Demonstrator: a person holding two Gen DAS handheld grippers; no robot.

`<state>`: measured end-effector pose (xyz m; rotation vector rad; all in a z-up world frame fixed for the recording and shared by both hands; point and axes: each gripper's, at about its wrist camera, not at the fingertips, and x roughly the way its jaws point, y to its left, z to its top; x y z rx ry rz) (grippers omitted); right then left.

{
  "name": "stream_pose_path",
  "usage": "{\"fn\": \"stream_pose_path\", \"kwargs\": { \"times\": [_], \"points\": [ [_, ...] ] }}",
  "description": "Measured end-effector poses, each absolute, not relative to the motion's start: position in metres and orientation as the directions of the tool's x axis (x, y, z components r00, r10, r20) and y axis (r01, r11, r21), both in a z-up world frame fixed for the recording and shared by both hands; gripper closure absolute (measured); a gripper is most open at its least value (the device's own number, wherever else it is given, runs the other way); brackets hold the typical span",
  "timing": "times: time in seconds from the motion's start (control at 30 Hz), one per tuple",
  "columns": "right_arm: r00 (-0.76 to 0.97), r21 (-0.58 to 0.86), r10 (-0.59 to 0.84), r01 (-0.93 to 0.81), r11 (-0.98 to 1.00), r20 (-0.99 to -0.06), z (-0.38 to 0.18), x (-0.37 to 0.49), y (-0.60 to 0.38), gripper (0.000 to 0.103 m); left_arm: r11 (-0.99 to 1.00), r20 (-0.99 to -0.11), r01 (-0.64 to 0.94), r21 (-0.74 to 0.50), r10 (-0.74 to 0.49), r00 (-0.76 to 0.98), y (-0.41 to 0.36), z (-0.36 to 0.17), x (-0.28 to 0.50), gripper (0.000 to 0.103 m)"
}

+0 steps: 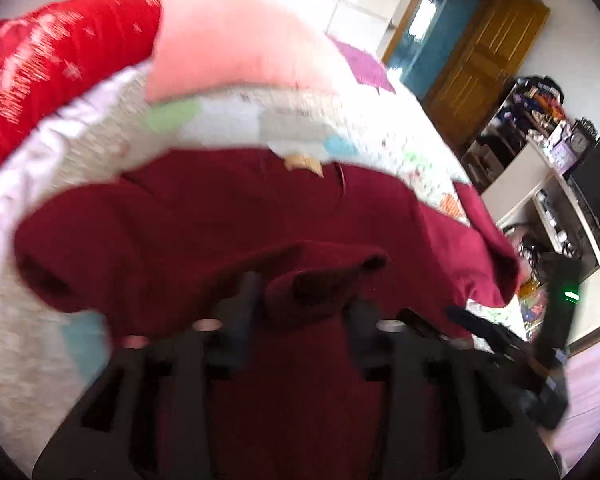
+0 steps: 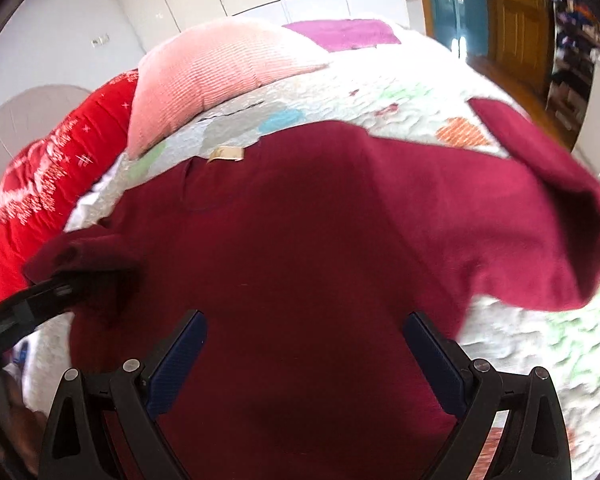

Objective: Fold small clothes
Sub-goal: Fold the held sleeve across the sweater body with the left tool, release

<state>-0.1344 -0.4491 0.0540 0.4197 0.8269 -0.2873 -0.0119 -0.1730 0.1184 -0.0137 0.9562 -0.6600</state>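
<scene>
Bed (image 2: 380, 92) with a white patchwork quilt fills both views. Maroon shirt (image 2: 300, 240) spread flat on it, straight ahead of and under both sets of jaws, neck label (image 2: 226, 153) at the far edge.

Beyond the shirt, past the jaw tips: red patterned pillow (image 2: 52, 184) and pink cushion (image 2: 204, 80), touching side by side; purple cloth (image 2: 340, 34) further back.

Shirt's right sleeve (image 2: 552, 208) lies out to the right of the right jaws, opening turned up. Left sleeve (image 1: 320, 280) is folded in over the shirt body, its cuff bunched between the left gripper (image 1: 304, 300) jaws.

Left jaws partly open; frame is blurred, pads do not look pressed on the cuff. Right gripper (image 2: 306, 344) jaws wide, nothing between them, hovering over the shirt's lower body.
</scene>
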Motion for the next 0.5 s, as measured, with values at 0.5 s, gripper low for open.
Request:
{"fn": "stream_pose_path", "kwargs": {
  "times": [0.5],
  "points": [
    [0.644,0.305,0.042,0.303,0.903,-0.764,0.040,-0.094,-0.406,0.004,0.936,-0.713,0.248,-0.249,-0.351,0.606,-0.032,0.120,0.037,0.031]
  ]
}}
